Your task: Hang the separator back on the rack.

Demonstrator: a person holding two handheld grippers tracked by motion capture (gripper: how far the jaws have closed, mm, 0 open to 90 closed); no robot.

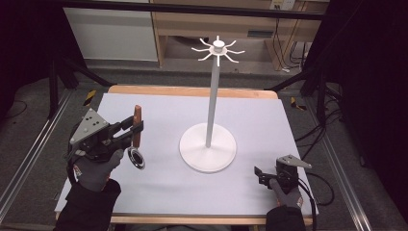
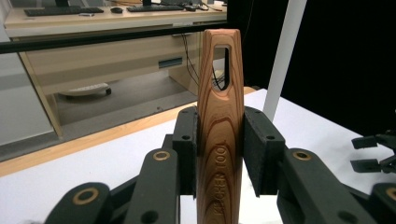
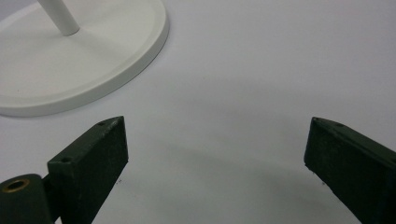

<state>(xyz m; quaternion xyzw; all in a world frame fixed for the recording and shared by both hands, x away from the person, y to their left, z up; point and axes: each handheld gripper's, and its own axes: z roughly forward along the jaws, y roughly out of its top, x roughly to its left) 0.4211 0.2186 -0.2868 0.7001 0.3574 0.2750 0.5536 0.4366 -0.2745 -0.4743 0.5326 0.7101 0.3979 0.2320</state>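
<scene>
**Wooden-handled tool clamped in the left gripper, right gripper spread beside the stand**

Wooden handle [image 1: 137,126] of a kitchen tool stands upright at the left of the high view, pinched by the left gripper [image 1: 131,128], which a gloved left hand [image 1: 94,169] holds above the white table [image 1: 159,187]. A shiny round metal end [image 1: 135,158] hangs below the jaws, just above the table surface. At the middle of the table stands a white stand [image 1: 208,146]: a round base, a thin upright pole, and a ring of curved hooks [image 1: 218,49] at the top. The tool is well apart from the stand, to its left. At the lower right, the right gripper [image 1: 258,174] lies low at the table, held by the gloved right hand [image 1: 286,190], near the base of the stand but not touching it.

From the left gripper view, the jaws press flat against both sides of the wooden handle [image 2: 219,126], which rises upright between them. The handle has a long slot [image 2: 223,65] cut through its upper end and letters stamped along its lower part. The stand's white pole [image 2: 283,56] rises behind it at the right, and the other gripper's black jaws show at the far right edge.

From the right gripper view, the two jaws stand wide apart with nothing between them but bare white table [image 3: 243,84]. The round base of the stand [image 3: 79,65] lies ahead at the upper left, with the foot of its pole on it.
</scene>
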